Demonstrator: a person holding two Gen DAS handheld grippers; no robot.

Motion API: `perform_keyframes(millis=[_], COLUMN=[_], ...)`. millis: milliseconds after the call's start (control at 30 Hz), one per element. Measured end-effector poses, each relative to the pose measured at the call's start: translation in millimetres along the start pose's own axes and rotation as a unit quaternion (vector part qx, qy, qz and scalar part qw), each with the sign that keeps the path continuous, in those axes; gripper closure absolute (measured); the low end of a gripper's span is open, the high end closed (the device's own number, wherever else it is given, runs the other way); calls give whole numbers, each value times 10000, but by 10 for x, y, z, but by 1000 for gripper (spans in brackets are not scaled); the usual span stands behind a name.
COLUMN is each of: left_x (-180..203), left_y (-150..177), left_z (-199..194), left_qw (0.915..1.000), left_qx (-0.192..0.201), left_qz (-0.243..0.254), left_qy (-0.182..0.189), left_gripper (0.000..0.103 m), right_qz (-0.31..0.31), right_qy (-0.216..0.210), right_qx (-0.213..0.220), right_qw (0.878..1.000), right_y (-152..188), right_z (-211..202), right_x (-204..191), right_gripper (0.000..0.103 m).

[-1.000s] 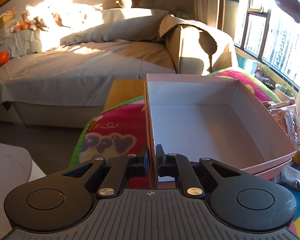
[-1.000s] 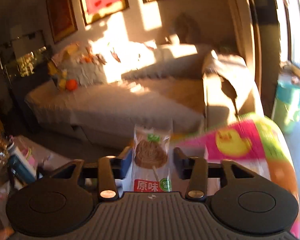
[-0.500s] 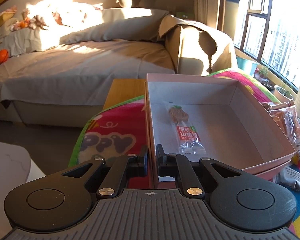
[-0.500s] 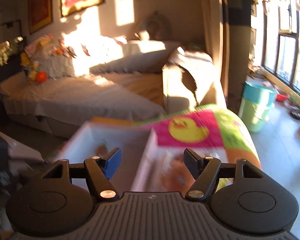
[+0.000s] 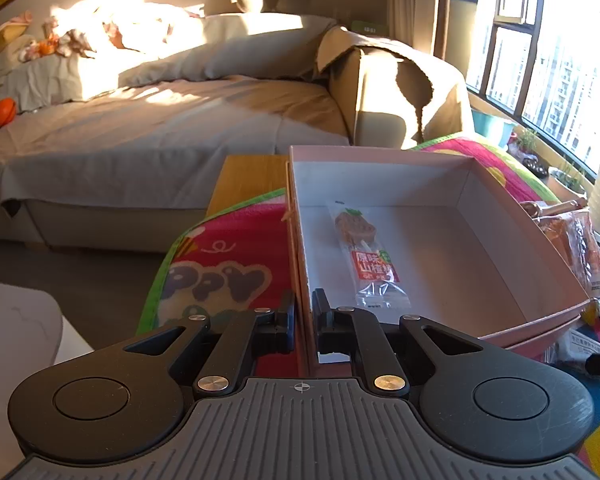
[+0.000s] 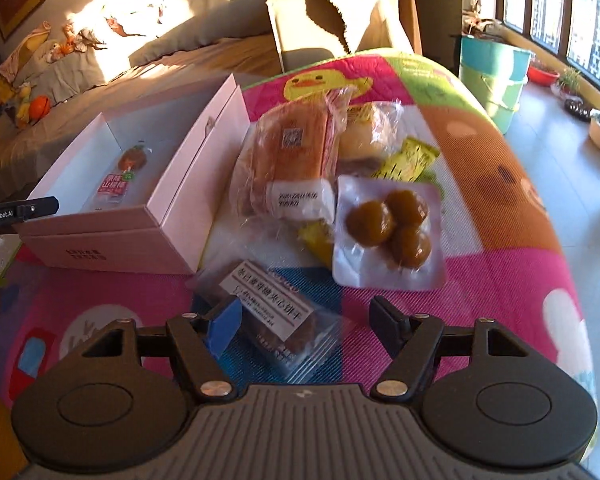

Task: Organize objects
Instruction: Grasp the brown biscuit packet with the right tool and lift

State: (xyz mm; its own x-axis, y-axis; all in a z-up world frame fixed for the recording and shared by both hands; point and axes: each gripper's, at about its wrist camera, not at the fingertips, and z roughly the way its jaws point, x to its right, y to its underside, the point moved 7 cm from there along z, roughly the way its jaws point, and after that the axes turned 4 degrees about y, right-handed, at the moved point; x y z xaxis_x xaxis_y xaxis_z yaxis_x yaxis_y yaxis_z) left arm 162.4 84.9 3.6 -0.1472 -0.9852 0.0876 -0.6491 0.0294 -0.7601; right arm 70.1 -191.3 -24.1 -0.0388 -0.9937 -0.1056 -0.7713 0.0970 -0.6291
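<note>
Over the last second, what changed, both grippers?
The right gripper let go of the red-label snack packet, which now lies in the pink box. It then swung down over the snacks on the mat; its jaws are opening above the biscuit packet, not gripping it. Unchanged: the left gripper stays clamped on the box's wall.

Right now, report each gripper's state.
Left gripper: shut on the box wall.
Right gripper: opening, nothing held, over the biscuit packet.
</note>
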Motion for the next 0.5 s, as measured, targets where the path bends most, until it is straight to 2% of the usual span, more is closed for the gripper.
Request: perform_keyframes(millis=[100, 133, 367, 500], left_x=[-4, -1, -3, -1], left_y=[5, -2, -1, 3], left_z=[-3, -7, -14, -22], left_qw=[10000, 10000, 10000, 10000], left_qx=[4, 5, 2, 1], left_qz=[-13, -12, -9, -4], left_qy=[-10, -24, -29, -26], left_gripper=[92, 92, 92, 92], right_qz=[-38, -108, -864, -1099], right_qy=[-491, -583, -71, -11], right_qx=[-98, -136, 95, 262], right_qw=[9987, 9981, 9962, 9936], right_y=[68, 100, 78, -51], right_z=[-84, -109, -107, -26], right_x=[-174, -226, -347, -385], right_gripper=[16, 16, 16, 16])
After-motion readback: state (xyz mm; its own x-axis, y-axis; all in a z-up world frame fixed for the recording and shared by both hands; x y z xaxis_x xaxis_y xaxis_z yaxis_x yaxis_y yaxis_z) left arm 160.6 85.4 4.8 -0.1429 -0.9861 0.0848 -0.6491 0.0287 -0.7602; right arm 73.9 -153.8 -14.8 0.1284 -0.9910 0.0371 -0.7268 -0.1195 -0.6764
